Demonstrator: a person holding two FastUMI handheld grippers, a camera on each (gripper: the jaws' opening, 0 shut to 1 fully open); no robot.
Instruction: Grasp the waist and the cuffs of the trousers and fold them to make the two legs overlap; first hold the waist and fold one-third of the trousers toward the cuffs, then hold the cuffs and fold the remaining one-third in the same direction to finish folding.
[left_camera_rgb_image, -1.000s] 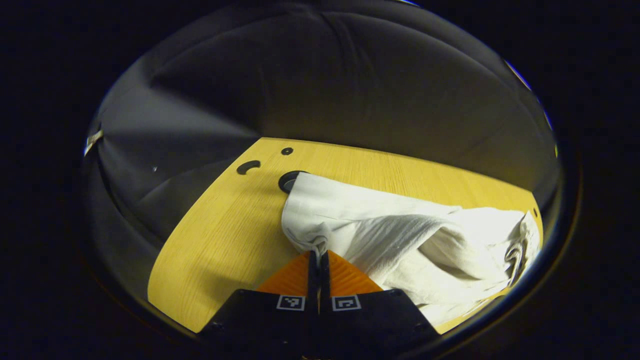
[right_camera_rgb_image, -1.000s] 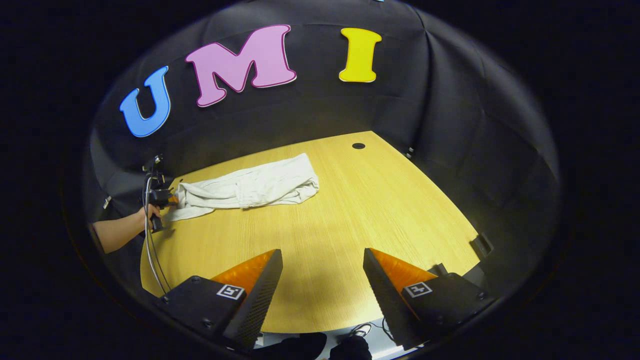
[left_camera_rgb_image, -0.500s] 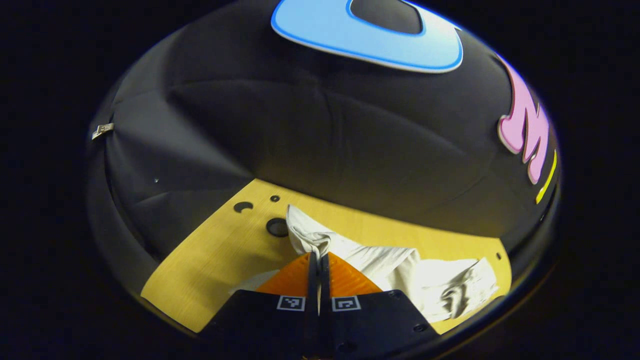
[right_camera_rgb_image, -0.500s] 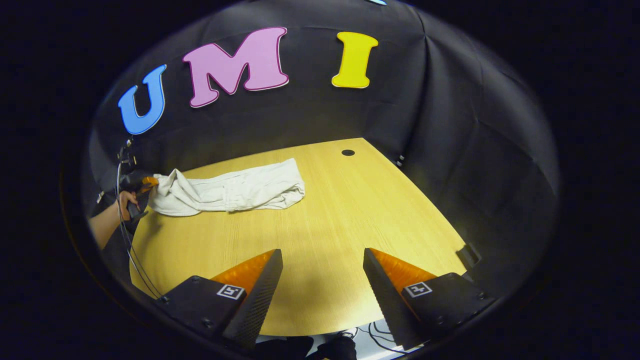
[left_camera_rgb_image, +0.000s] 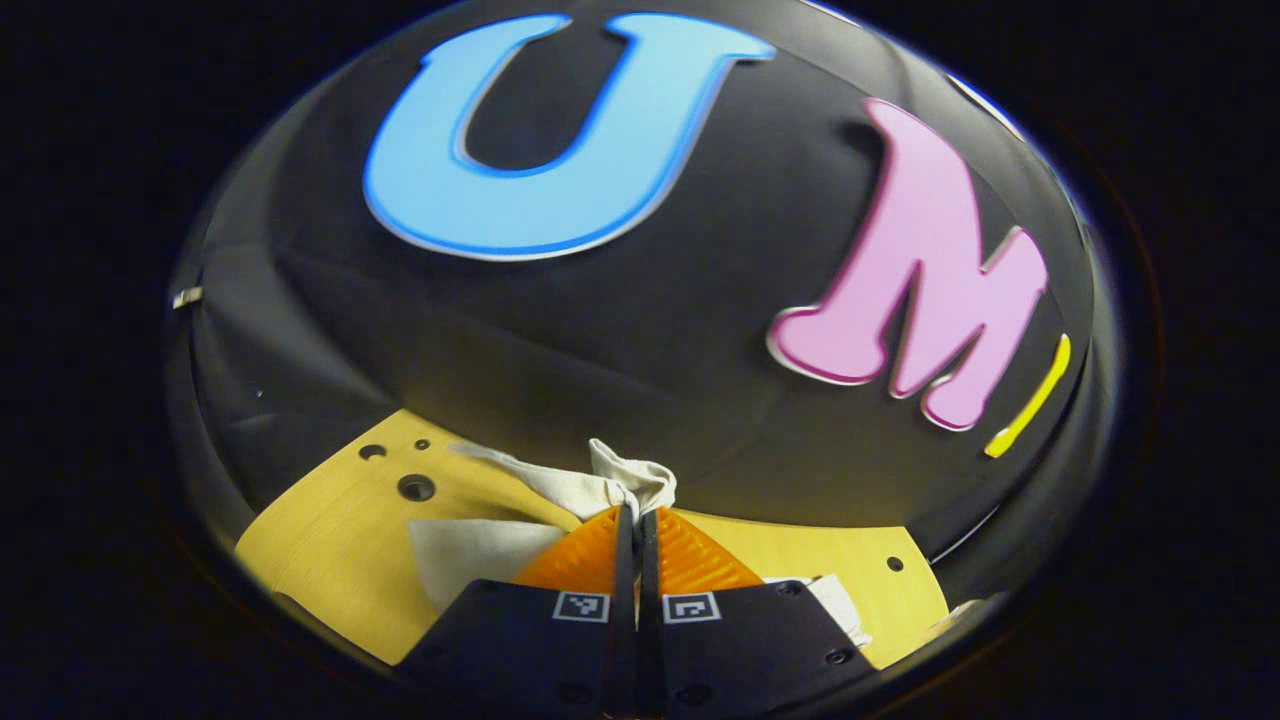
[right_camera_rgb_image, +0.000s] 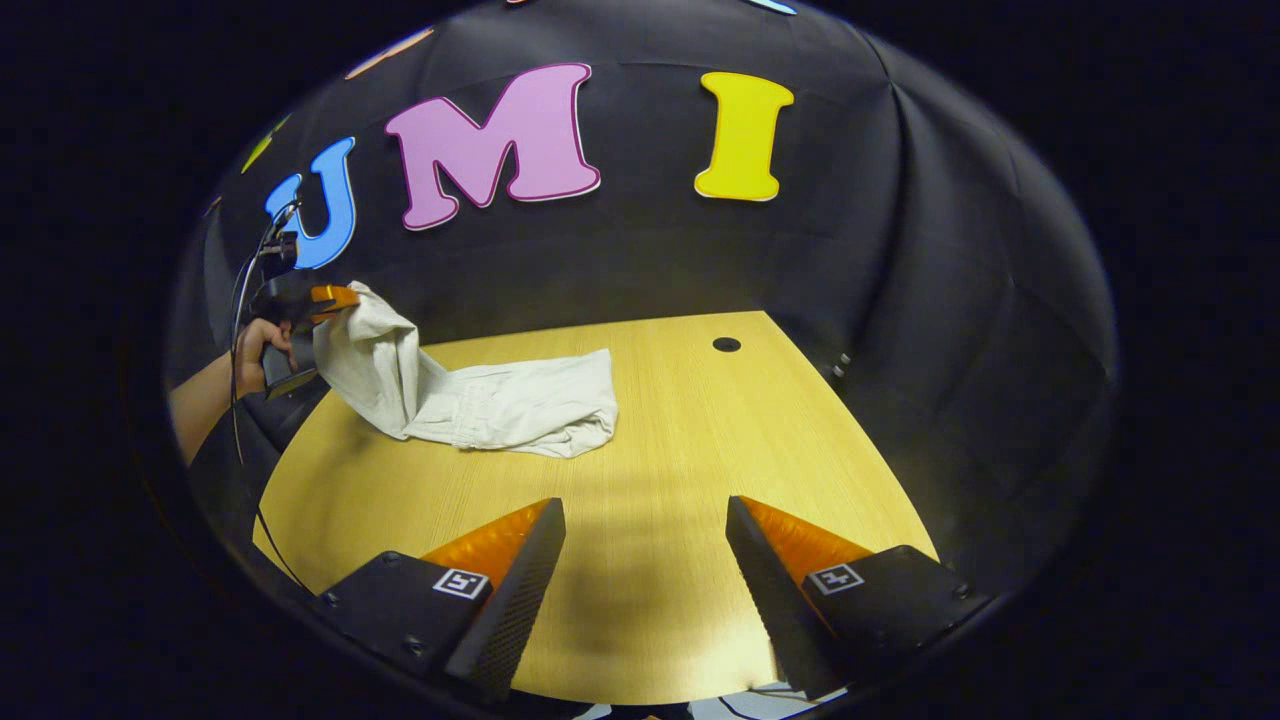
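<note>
The white trousers (right_camera_rgb_image: 470, 395) lie with their long axis running left to right across the far part of the wooden desk (right_camera_rgb_image: 660, 470) in the right gripper view. Their right end rests flat in a bunched fold; their left end rises steeply off the desk, up to the left gripper (right_camera_rgb_image: 330, 297). That gripper, held by a hand (right_camera_rgb_image: 255, 350) at the left edge, is clenched on this raised end. In the left gripper view the left gripper (left_camera_rgb_image: 636, 515) has its fingers pressed together on a small tuft of the trousers (left_camera_rgb_image: 610, 480), and more cloth hangs below on both sides, partly hidden behind the gripper's body. Whether the pinched end is the waist or the cuffs cannot be made out. The right gripper (right_camera_rgb_image: 645, 555) hovers over the near edge of the desk, fingers spread wide and gripping nothing. Bare desk lies between it and the trousers, and to the right as far as a small round hole (right_camera_rgb_image: 726, 344) near the far edge
</note>
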